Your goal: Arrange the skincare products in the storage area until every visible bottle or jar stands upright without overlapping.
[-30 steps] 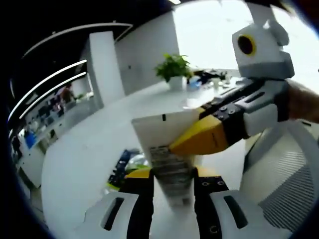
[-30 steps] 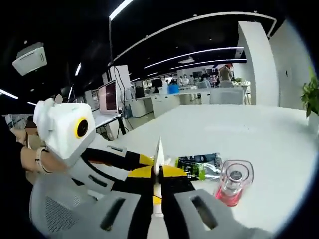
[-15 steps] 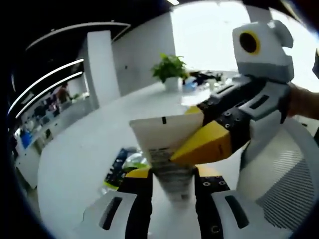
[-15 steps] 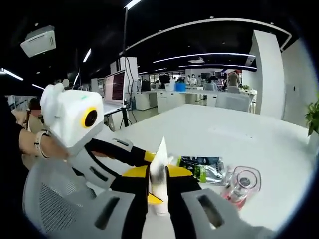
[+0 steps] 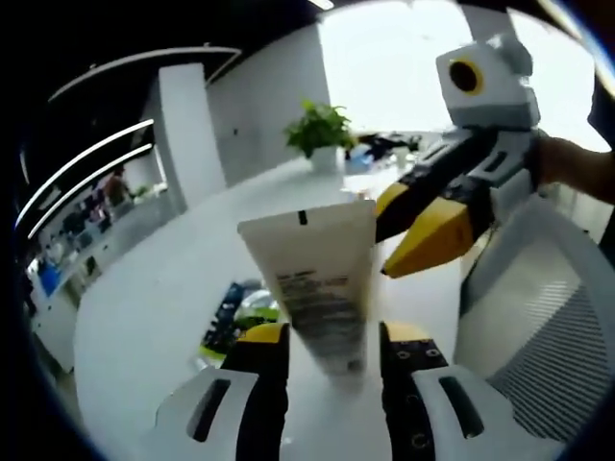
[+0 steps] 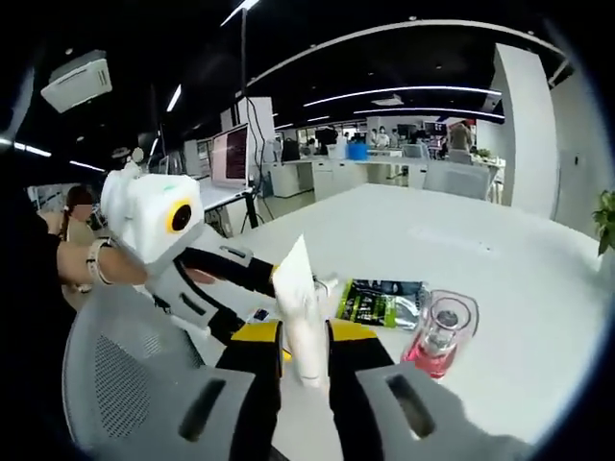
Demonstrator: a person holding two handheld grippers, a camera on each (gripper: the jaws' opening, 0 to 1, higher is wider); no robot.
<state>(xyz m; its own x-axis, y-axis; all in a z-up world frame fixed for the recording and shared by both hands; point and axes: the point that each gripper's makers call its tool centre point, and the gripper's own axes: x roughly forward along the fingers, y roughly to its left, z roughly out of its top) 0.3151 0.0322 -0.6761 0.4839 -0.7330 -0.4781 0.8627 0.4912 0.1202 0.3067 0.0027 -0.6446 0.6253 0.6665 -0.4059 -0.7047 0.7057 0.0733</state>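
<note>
Holding white tube (image 5: 317, 288) upright, crimped end up, left gripper (image 5: 332, 348) clamped; right gripper (image 5: 423, 226) open alongside.

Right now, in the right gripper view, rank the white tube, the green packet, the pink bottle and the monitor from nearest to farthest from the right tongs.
1. White tube, just above the right tongs.
2. Green packet, lying on the table just beyond, and pink bottle, to the right: too close to call.
3. Monitor, far back left.

Tube (image 6: 300, 317) upright before sachets (image 6: 377, 302), jar (image 6: 440, 334) beside them
</note>
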